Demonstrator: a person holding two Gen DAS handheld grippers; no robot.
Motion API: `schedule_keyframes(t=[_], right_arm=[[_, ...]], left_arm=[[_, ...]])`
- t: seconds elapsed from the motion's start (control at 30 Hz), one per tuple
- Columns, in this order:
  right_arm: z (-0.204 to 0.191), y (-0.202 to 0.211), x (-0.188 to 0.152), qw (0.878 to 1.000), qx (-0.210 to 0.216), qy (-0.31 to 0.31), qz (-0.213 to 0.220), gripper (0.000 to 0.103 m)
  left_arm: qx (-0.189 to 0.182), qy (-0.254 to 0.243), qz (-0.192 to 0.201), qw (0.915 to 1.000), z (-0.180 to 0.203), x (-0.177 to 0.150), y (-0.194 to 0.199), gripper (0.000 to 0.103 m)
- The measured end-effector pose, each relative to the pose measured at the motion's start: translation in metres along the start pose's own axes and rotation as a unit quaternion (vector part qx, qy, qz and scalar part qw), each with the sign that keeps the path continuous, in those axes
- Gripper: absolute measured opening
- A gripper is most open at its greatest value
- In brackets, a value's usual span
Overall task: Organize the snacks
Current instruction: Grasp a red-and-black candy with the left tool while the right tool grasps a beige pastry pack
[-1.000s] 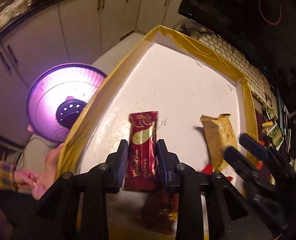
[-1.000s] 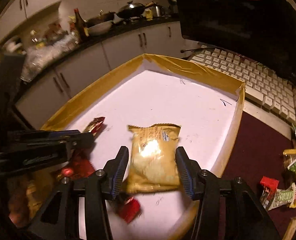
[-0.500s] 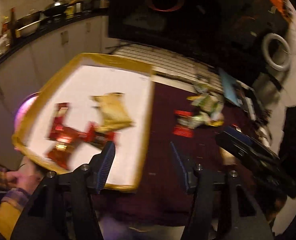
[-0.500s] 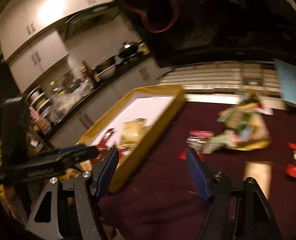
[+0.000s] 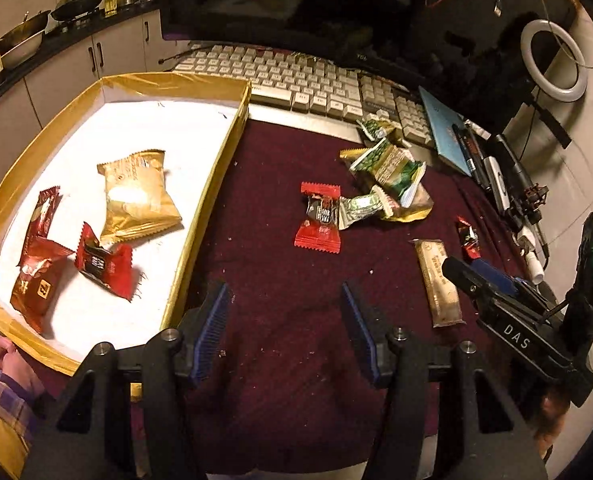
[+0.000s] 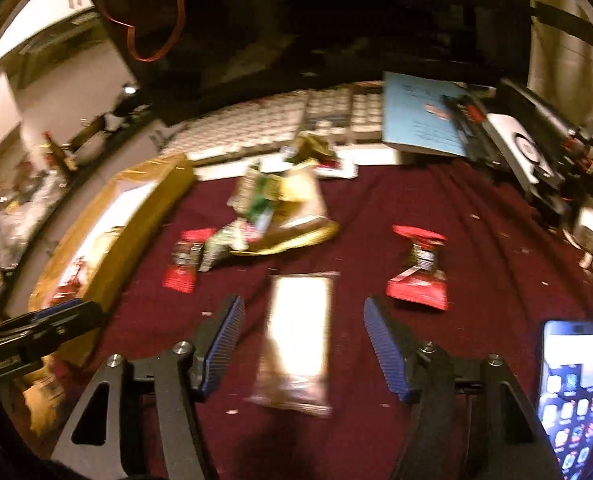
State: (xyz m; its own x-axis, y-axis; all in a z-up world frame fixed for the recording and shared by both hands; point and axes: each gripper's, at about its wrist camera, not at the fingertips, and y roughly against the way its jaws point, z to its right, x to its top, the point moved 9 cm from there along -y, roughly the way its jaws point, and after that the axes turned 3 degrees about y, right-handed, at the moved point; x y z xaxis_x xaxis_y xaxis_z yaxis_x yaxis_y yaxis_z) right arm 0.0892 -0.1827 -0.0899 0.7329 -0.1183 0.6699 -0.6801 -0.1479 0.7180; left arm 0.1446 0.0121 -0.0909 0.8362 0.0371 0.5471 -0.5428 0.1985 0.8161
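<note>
Maroon cloth (image 5: 280,208) beside the gold-rimmed tray (image 5: 200,216) bears loose snacks: right gripper (image 6: 302,344), jaws spread, straddles the tan bar (image 6: 296,340), apparently the pick under way, needing descent and closure; left gripper (image 5: 282,330), likewise spread, holds nothing.

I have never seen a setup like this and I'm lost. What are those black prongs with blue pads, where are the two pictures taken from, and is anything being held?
There is no robot here: a person holds a hand-operated left gripper and right gripper, each carrying a camera that looks out along its two fingers. So each picture is one gripper's own view. Both are open and hold nothing. On the dark red cloth lie loose snacks: a red wrapper, a pile of green and gold packets, and a tan bar, which lies between the right gripper's fingers. The gold-edged tray already holds several snacks. Behind lies a keyboard.
</note>
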Motion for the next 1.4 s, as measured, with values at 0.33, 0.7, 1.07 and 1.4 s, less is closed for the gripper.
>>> schedule_keyframes(t=[0.33,0.7,1.07,1.4], right_arm=[[-0.013,-0.015,-0.018,0.997,-0.052,0.054,-0.02,0.034],[-0.012,0.005,0.025,0.996,0.074,-0.022,0.048,0.034],[-0.018,-0.016,0.033,0.995,0.082,-0.022,0.058,0.034],[-0.024,-0.01,0.032,0.992,0.102,-0.011,0.069,0.034]], left_arm=[[0.009,-0.016,-0.004,0.9998,0.011,0.005,-0.012,0.055],[-0.012,-0.011,-0.026,0.9995,0.02,0.032,-0.066,0.055],[0.042,-0.062,-0.012,0.9971,0.03,0.049,-0.089,0.025],[-0.019,-0.025,0.0,0.9995,0.011,0.033,-0.024,0.022]])
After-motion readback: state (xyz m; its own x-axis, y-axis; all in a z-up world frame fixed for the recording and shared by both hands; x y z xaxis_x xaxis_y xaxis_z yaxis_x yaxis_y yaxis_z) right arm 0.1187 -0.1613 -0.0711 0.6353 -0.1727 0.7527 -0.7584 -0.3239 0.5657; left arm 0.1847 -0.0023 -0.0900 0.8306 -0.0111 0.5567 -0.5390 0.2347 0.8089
